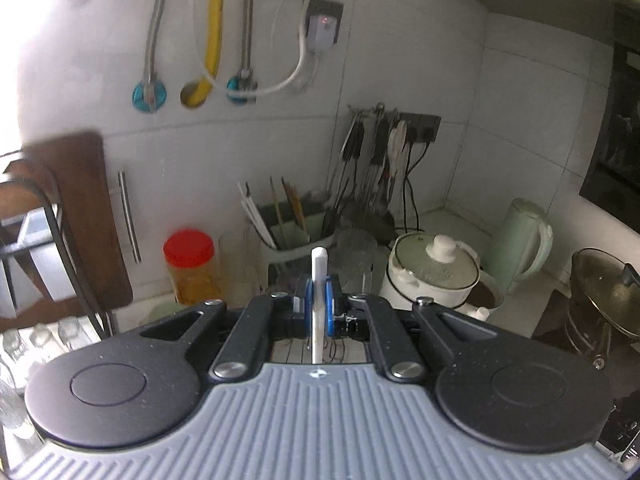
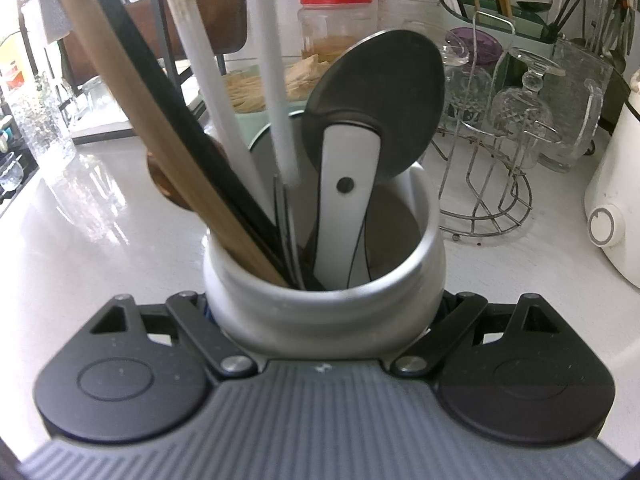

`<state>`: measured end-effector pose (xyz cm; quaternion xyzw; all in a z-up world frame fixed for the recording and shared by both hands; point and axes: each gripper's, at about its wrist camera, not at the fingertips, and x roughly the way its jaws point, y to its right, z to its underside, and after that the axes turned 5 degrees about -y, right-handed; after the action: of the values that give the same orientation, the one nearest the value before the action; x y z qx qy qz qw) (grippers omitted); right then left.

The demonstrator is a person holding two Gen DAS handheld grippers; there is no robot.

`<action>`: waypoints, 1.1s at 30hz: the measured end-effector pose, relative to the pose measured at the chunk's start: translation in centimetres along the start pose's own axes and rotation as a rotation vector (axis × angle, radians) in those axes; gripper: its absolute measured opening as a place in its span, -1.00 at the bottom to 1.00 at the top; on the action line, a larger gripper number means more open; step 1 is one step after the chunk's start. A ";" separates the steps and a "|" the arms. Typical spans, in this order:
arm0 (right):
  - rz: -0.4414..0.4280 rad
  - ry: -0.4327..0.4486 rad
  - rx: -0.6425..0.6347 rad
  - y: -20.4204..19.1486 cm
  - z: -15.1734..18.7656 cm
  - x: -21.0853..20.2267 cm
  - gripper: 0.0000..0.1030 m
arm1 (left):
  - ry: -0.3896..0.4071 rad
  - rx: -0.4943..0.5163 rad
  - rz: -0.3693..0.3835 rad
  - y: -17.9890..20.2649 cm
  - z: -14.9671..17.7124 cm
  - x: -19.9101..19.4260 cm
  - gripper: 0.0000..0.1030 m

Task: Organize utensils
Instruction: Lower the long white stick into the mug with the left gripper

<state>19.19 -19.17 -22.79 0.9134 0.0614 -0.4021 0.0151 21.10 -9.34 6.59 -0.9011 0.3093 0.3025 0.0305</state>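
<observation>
In the left wrist view my left gripper (image 1: 319, 300) is shut on a thin white utensil handle (image 1: 319, 268) that stands upright between the blue pads, held above the counter. In the right wrist view my right gripper (image 2: 325, 312) is closed around a white round utensil holder (image 2: 320, 308), its fingers hidden behind the holder's sides. The holder contains a pizza cutter with a white handle (image 2: 348, 196), white sticks (image 2: 280, 92), a wooden handle (image 2: 192, 152) and a black handle (image 2: 184, 120).
A red-lidded jar (image 1: 190, 266) (image 2: 334, 24), a green utensil bin with chopsticks (image 1: 288, 236), a white pot (image 1: 434, 276), a green kettle (image 1: 520, 240) and a dark wok (image 1: 608, 296) line the counter. A wire rack with crystal glasses (image 2: 496, 120) stands right of the holder.
</observation>
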 end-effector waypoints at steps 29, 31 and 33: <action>-0.020 -0.022 -0.039 -2.5 -1.3 1.4 0.76 | -0.366 -0.104 0.042 -4.6 3.7 7.8 -0.83; -0.029 -0.023 -0.031 -2.2 -1.6 1.4 0.80 | -0.362 -0.109 0.044 -4.7 3.6 7.4 -0.52; -0.043 -0.001 -0.017 -1.9 -1.8 0.8 1.00 | -0.347 -0.114 0.038 -4.7 3.5 6.9 0.08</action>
<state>20.86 -17.02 -22.14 0.9116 0.0845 -0.4021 0.0142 26.25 -8.37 -0.78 -0.8296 0.2986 0.4711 0.0264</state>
